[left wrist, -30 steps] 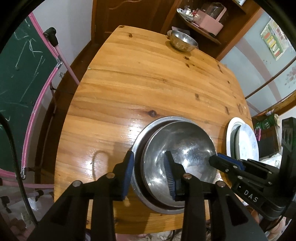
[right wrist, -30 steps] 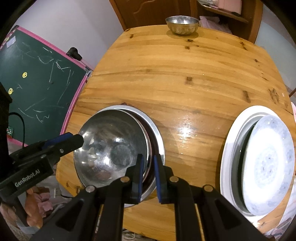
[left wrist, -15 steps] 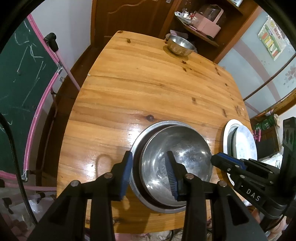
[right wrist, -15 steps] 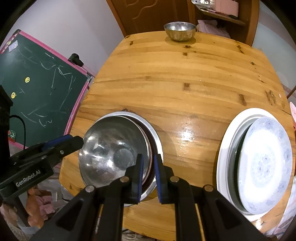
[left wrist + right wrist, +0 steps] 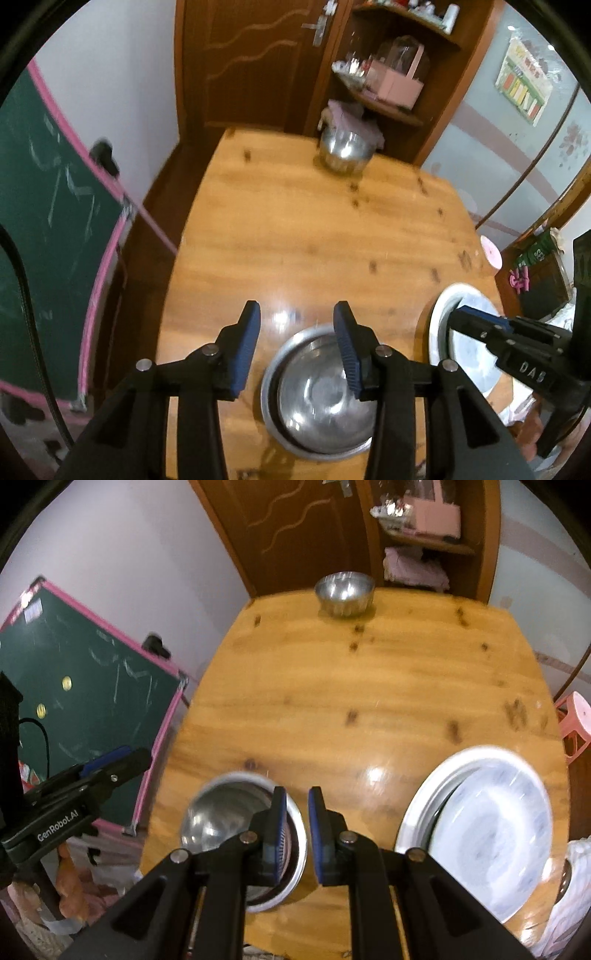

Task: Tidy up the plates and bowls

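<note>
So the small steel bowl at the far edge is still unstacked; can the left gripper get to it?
Probably yes: bare table lies between the left gripper and the small bowl, and nothing is between its open fingers.

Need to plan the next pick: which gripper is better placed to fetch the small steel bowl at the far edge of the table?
Probably left. The left gripper is open and empty, ready to close on the small steel bowl. The right gripper is nearly shut and would need opening first. Both are equally far back.
</note>
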A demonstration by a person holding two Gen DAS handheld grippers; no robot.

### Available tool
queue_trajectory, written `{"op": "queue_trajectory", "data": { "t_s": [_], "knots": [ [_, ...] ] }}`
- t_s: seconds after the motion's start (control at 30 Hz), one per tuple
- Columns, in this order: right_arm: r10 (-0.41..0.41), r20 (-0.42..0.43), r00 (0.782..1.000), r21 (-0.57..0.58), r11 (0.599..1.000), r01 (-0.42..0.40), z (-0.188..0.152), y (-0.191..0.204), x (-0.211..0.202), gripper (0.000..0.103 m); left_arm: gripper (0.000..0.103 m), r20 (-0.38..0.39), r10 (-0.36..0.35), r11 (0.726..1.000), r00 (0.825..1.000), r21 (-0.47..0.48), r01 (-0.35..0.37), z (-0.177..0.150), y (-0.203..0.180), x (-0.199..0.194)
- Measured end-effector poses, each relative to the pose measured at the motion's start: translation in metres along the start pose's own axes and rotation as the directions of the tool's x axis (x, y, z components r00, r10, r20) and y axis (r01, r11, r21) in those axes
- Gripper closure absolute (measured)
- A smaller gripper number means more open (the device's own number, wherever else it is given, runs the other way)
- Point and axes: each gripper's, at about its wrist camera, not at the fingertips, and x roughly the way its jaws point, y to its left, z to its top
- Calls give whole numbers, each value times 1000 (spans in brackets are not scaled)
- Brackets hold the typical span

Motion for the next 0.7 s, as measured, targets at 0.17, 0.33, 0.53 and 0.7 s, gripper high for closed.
{"op": "queue_trajectory", "data": {
  "t_s": [0.17, 0.33, 0.53, 0.7],
  "knots": [
    [-13, 68, 998, 6, 1000, 13, 49, -12, -32, 91, 63, 71, -38, 999, 997, 30, 36, 51, -12, -20],
    [-31, 112, 993, 24, 999, 28, 103, -25, -56, 91, 63, 108, -71, 996, 992, 52, 66, 109, -28, -31],
    [-29, 137, 990, 75, 997, 19, 175, -45, -70, 91, 63, 116, -72, 996, 991, 68, 65, 176, -47, -21],
    [-68, 145, 987, 105, 993, 53, 220, -58, -57, 91, 63, 95, -71, 997, 993, 32, 68, 222, -55, 15]
  ]
}}
